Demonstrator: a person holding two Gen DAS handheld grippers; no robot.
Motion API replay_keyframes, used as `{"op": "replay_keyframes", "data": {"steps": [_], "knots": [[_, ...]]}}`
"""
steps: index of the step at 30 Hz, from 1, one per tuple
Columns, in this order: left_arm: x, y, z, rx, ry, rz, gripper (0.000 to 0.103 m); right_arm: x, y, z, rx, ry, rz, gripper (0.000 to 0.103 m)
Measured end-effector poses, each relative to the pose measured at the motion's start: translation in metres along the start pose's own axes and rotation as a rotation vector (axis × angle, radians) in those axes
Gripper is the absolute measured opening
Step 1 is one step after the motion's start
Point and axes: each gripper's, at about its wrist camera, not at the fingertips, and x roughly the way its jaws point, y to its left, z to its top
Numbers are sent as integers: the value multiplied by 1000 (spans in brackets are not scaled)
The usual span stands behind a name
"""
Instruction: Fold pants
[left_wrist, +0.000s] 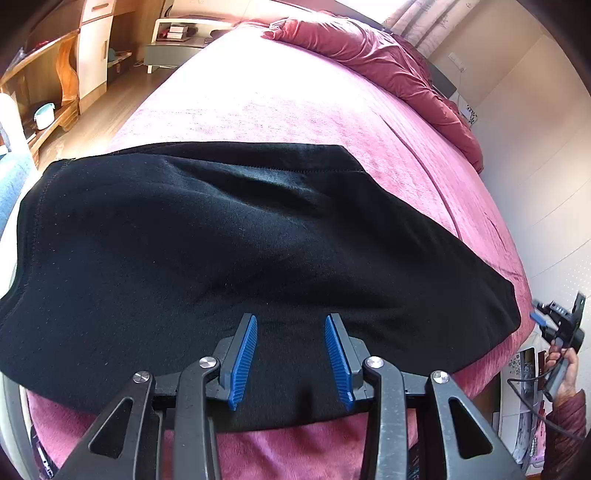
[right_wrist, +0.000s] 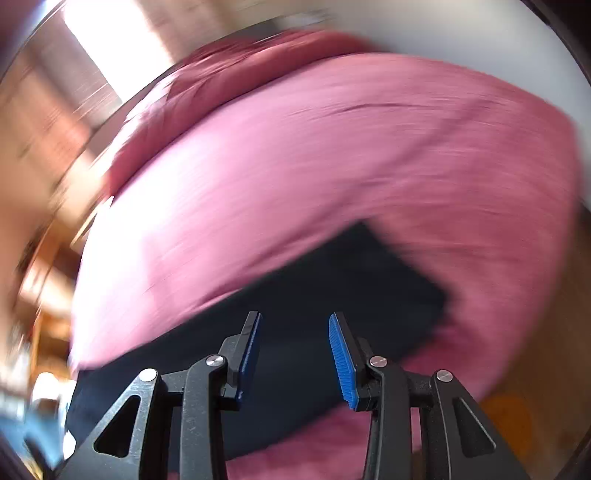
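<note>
Already folded: the black pants (left_wrist: 236, 258) lie as a broad, compact slab near the foot edge of the bed (left_wrist: 295, 96), with more than one layer apparently stacked, judging by the edge that shows along the far side.
Left to do: perhaps one more fold to tighten the bundle, or none; the pictures cannot settle which.
Pants fabric: soft, matte, fleece-like knit, stitched seam down one side, shallow rumples across the top.
Bed cover: pink plush sheet, short nap, smooth around the pants.
Quilt: a darker red quilt (left_wrist: 388, 62) heaped at the far end of the bed, well apart from the pants.
Left gripper (left_wrist: 291, 360): jaws apart, ribbed blue pads (left_wrist: 243, 362), hovering over the pants' near edge, holding nothing.
Right gripper (right_wrist: 293, 358): jaws apart, empty, beside the pants' corner; its view is smeared by motion blur.
</note>
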Motion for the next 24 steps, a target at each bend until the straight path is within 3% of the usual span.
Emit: {"op": "replay_keyframes", "data": {"steps": [6,10,13,20,22,24], "knots": [[8,3,6,-10,-14,-13,39,92,210,-28,-327,294,419,39],[8,1,9,40,-32,9,39,147,316,-45,-432,459,560,39],[10,7,10,32,-29,0,39,190,362,-57,-474,558,569,39],[13,21,8,14,-23,-27,39,261,401,-68,-544,670,487,39],[14,22,8,19,-24,-30,39,261,410,-69,-574,677,495,16],[13,22,7,29,-28,-30,39,246,421,-74,-625,659,502,8]]}}
